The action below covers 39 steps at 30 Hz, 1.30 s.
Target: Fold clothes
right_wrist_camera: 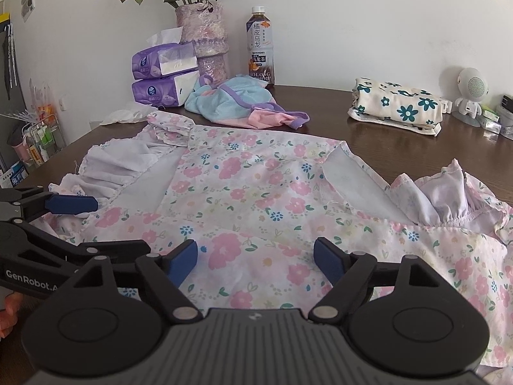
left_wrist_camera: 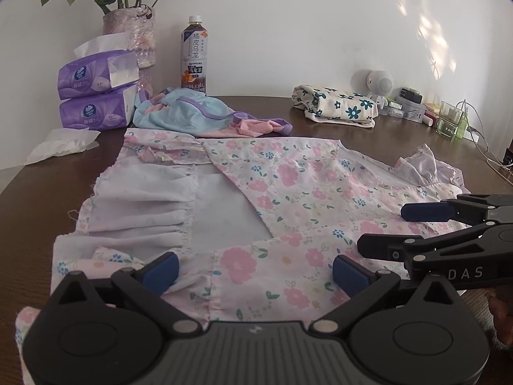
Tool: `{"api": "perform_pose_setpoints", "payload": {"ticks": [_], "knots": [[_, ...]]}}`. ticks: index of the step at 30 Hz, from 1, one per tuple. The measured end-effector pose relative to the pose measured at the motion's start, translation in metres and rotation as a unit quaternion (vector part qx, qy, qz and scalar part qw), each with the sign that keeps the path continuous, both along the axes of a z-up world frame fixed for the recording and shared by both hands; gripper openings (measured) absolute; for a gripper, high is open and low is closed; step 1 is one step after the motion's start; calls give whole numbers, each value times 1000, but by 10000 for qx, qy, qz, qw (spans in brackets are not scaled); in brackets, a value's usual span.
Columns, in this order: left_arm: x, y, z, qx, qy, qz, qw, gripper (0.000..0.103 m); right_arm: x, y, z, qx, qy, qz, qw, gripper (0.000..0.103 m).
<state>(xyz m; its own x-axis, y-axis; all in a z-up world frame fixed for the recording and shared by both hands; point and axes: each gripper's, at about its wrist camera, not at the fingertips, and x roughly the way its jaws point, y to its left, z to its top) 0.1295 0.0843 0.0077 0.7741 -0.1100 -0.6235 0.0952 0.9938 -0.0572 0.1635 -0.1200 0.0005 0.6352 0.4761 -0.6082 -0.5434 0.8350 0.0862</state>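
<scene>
Slippage threatens: both claws, left claw (left_wrist_camera: 255, 271) and right claw (right_wrist_camera: 255, 261), gape empty over thin floral dress (right_wrist_camera: 256, 186), lower frame; layers may bunch

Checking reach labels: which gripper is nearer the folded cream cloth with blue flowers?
Right. The right gripper is open over the pink floral dress, on the side of the folded cloth. The left gripper, also open, sits farther over, toward the tissue packs.
</scene>
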Motion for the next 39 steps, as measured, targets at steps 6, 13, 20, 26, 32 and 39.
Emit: {"api": "perform_pose_setpoints", "payload": {"ticks": [6, 13, 20, 26, 32, 39], "knots": [[0, 1, 0, -24, -5, 0, 10000, 103, 0, 0, 0, -13, -2, -2, 10000, 82], [0, 1, 0, -34, -6, 2, 10000, 103, 0, 1, 0, -22, -2, -12, 10000, 83], [0, 1, 0, -45, -9, 2, 10000, 103, 0, 1, 0, -35, -5, -13, 10000, 83], [0, 1, 0, -51, -9, 1, 10000, 103, 0, 1, 0, -37, -5, -16, 10000, 83], [0, 2, 1, -68, -13, 1, 10000, 103, 0, 1, -1, -41, -1, -25, 10000, 84], [0, 2, 1, -69, -13, 0, 10000, 103, 0, 1, -1, -43, -2, -30, 10000, 84]]}}
